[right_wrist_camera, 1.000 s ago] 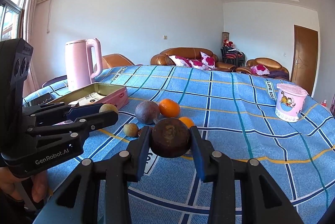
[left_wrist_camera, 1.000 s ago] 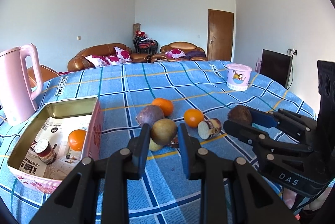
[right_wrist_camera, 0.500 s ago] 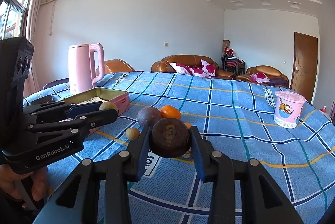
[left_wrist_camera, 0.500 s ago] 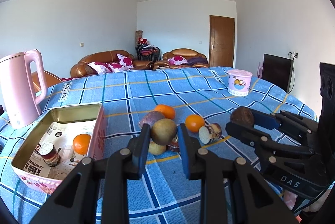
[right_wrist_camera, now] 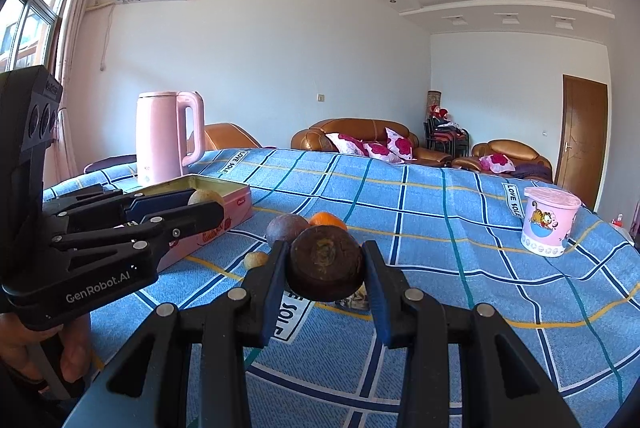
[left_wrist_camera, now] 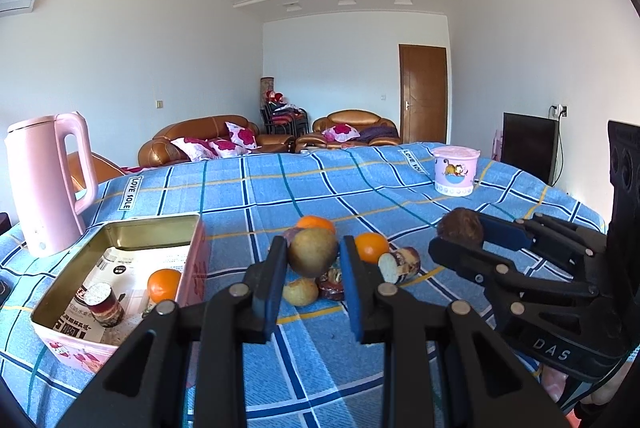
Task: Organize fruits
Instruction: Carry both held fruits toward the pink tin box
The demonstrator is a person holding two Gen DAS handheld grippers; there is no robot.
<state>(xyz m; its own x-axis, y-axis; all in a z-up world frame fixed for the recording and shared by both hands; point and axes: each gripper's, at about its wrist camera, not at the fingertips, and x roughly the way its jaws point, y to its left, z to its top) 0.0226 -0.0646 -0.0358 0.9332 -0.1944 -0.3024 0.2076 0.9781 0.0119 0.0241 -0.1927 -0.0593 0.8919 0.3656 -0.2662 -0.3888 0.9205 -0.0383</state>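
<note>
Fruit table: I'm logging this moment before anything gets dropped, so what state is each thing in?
Left gripper: shut on the yellow-brown fruit, lifted.
Right gripper: shut on the dark brown fruit, lifted.
Pink tin: lidless, holding an orange and a cut fruit piece.
Pink kettle: upright, lid shut.
Pink cup: upright, lid on.
Door: closed.
</note>
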